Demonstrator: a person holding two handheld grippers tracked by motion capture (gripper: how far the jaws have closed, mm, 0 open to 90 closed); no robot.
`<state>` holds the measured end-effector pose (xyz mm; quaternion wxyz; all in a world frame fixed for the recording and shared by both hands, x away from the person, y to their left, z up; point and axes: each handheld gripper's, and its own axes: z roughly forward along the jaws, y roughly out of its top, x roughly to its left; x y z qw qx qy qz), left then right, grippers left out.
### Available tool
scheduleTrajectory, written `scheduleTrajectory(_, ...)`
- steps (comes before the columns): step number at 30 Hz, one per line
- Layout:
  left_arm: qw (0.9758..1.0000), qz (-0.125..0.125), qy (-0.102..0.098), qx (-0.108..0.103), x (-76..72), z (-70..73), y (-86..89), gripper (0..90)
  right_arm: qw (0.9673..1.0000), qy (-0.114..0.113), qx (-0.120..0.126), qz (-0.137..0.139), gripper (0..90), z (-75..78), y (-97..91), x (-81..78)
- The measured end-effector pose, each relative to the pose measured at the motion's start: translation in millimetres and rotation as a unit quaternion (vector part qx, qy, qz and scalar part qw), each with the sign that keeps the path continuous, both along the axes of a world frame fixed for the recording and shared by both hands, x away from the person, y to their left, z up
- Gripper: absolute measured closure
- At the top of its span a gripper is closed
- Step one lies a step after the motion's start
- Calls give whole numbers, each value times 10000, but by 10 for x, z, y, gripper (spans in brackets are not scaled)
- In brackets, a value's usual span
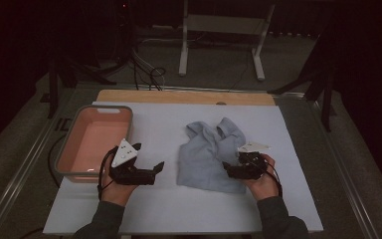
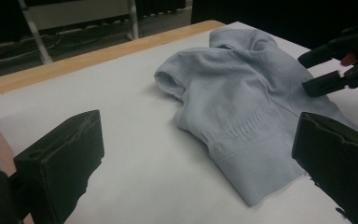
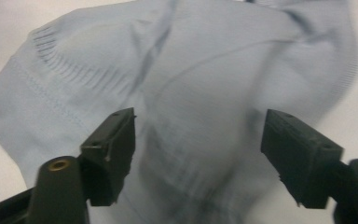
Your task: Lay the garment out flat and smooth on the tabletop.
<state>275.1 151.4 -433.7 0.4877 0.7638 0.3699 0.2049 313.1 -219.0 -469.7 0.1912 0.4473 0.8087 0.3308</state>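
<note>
Right tool (image 1: 227, 170), jaws spread wide, hovers over the crumpled blue garment (image 1: 206, 152).

Pale blue-grey knit garment (image 1: 206, 154), crumpled and loosely folded, lying flat on the white bench (image 1: 169, 209). Ribbed hem band along the near edge, a rolled sleeve opening bulging at the far left corner, collar bunched at the far end. Sits directly ahead of the right gripper (image 1: 231, 171), near right corner just under its wide-spread jaws, cloth not pinched between them. Close up from the right gripper (image 3: 198, 149): soft ribbing, stitched seams, shallow creases running across the fabric (image 3: 191, 84). From the left gripper (image 2: 193, 163), off to the right and a little ahead, apart from it, bare bench between.
</note>
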Motion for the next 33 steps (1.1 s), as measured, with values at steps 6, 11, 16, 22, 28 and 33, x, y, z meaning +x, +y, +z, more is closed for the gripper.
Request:
scheduleTrajectory(6, 10000, 21, 12, -10, -2, -1, 5, 30, 9998, -35, 185, -120, 224, 44, -182, -82)
scheduleTrajectory(11, 10000, 34, 1, -7, -1, 2, 13, 30, 9996, -35, 139, -227, 234, 30, -323, -166)
scheduleTrajectory(16, 10000, 28, 10, -10, 0, -2, 5, 30, 9996, -47, 100, -269, 250, 10, -409, -259)
scheduleTrajectory(22, 10000, 24, 8, -20, 0, -6, -3, 30, 9995, 1, 92, -311, 290, -51, -472, -357)
scheduleTrajectory(28, 10000, 21, 7, -4, -3, -7, -6, 30, 9993, 98, 126, -351, 342, -122, -497, -400)
scheduleTrajectory(33, 10000, 31, -5, -25, -9, -3, 1, 30, 9994, 227, 115, -248, 410, -176, -484, -437)
